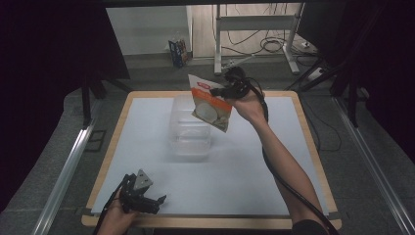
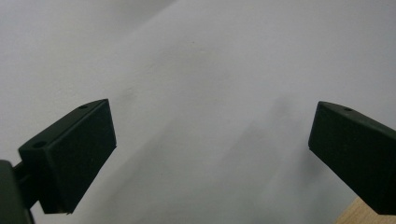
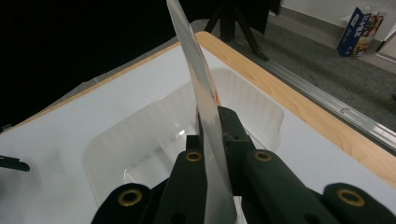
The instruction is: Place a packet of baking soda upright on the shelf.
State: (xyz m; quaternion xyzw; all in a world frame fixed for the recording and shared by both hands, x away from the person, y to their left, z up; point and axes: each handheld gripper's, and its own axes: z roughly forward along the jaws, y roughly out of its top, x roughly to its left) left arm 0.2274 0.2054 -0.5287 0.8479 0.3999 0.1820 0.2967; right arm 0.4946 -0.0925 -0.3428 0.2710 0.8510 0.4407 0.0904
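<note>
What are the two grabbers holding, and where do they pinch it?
The right gripper pinches a snack pouch by its edge, above the clear plastic container. The left gripper is open and holds nothing.

The packet [image 1: 211, 104] is white with an orange band and a pale round picture, and the tub [image 1: 190, 128] beneath it is clear. The bench [image 1: 147, 147] is white, edged in light wood, and both tools, right [image 1: 219, 91] and left [image 1: 159, 199], are black.

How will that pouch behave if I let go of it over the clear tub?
The pouch looks thin and light: edge-on between the right gripper fingers it is a flat sheet. It holds its shape, so probably semi-stiff. Released over the clear tub, it may tip against a wall rather than lie flat.
</note>
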